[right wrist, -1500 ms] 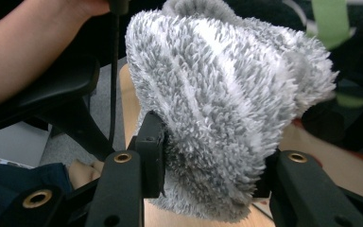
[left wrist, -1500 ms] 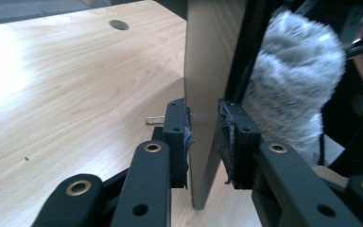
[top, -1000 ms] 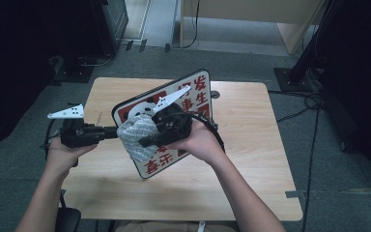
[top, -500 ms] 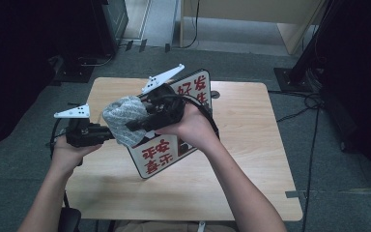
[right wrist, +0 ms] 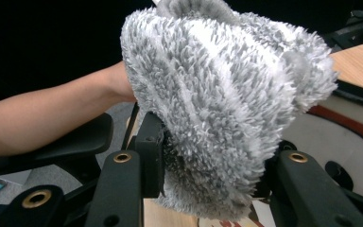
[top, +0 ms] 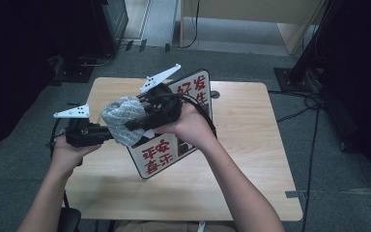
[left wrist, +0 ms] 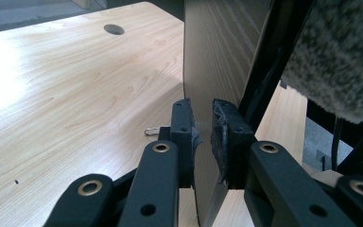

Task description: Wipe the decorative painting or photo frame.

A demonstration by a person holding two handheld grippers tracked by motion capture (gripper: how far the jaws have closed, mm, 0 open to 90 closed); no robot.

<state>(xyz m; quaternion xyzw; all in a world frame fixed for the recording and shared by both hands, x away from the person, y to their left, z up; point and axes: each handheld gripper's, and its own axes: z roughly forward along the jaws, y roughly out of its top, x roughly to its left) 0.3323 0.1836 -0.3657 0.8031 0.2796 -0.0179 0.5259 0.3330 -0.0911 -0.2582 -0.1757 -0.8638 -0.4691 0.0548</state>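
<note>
**Sign board clamped on edge, cloth bundled at its face**

You are holding the white rectangular sign board with red characters and a black rim [top: 162, 150] tilted up off the light wooden table [top: 251, 145], one edge pinched between the pads of your left gripper [left wrist: 202, 137]. The board is reading as stiff, thin and light; its printed face is probably slick, so the edge grip near a corner is the sound place, though it is likely to pivot if pressed far from the clamp.

Your right gripper [right wrist: 212, 156] is squeezing a fluffy grey-and-white microfibre cloth [right wrist: 227, 99], bunched into a soft ball. The cloth is soft, light and compressible; it is gripping well at its base, but loose folds may slip free under a hard rub.

In the high view the cloth [top: 123, 118] is sitting against the board's upper left corner, just beside the left gripper [top: 107, 135]. Your left forearm is reaching in low and level; your right hand [top: 188, 123] is arching over the board, its gripper [top: 130, 126] pointing left across the board toward your other hand.
</note>
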